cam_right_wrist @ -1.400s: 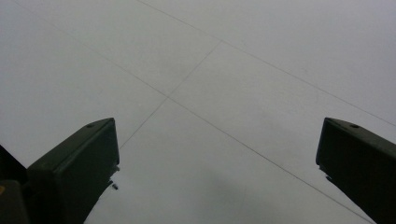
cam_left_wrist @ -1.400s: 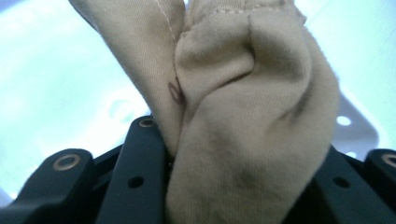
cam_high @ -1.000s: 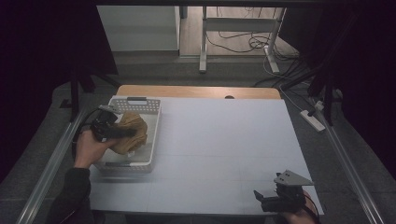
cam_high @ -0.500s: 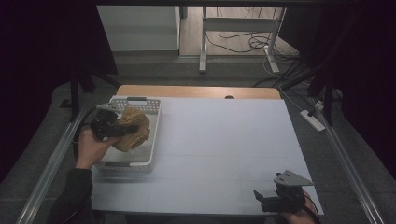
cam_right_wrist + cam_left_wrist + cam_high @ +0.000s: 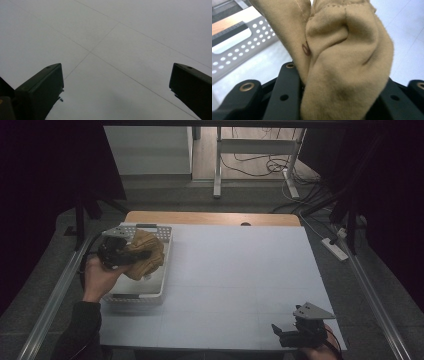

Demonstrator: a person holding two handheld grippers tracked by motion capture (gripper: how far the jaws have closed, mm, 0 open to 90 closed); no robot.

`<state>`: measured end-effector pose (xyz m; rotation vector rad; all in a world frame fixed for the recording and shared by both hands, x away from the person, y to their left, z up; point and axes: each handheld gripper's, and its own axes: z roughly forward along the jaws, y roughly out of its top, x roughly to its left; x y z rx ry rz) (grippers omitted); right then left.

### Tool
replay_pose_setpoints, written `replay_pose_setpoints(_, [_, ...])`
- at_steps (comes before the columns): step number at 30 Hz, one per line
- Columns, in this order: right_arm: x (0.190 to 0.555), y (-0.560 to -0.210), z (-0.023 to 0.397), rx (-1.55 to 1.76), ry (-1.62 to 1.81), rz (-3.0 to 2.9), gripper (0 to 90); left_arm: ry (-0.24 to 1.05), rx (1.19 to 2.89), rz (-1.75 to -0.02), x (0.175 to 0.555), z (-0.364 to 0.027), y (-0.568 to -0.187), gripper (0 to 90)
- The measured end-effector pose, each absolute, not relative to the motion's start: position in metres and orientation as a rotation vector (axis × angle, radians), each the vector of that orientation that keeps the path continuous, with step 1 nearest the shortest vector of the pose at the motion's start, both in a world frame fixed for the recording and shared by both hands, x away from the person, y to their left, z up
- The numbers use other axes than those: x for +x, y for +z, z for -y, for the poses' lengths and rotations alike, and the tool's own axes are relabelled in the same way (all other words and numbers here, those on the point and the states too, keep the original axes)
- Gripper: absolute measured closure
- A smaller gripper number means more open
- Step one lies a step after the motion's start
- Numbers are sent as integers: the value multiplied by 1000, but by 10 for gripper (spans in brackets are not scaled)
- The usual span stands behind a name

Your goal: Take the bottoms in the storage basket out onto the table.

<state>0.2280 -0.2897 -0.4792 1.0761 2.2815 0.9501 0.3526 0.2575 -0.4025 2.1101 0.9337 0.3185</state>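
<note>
While the left gripper [image 5: 131,255] pinches the tan cloth [image 5: 145,255] at the frame's left, it should lift clear of the white basket [image 5: 150,292] slowly.

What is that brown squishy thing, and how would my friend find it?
Start at the big pale table and look to its left edge, where a white basket with holes sits. Just above the basket, the left gripper is shut on a bunched tan cloth. It is the one soft, brown, crumpled thing; everything around it is hard and white, grey or black.
</note>
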Motion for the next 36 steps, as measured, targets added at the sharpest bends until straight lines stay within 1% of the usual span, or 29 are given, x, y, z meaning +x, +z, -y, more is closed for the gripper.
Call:
replay_pose_setpoints(21, [228, -479, 290, 1081, 952, -2281, 0, 363, 2137, -869, 354, -223, -388, 665])
replay_pose_setpoints(36, [229, -479, 290, 1085, 949, -2281, 0, 348, 2145, -834, 362, -201, -383, 665])
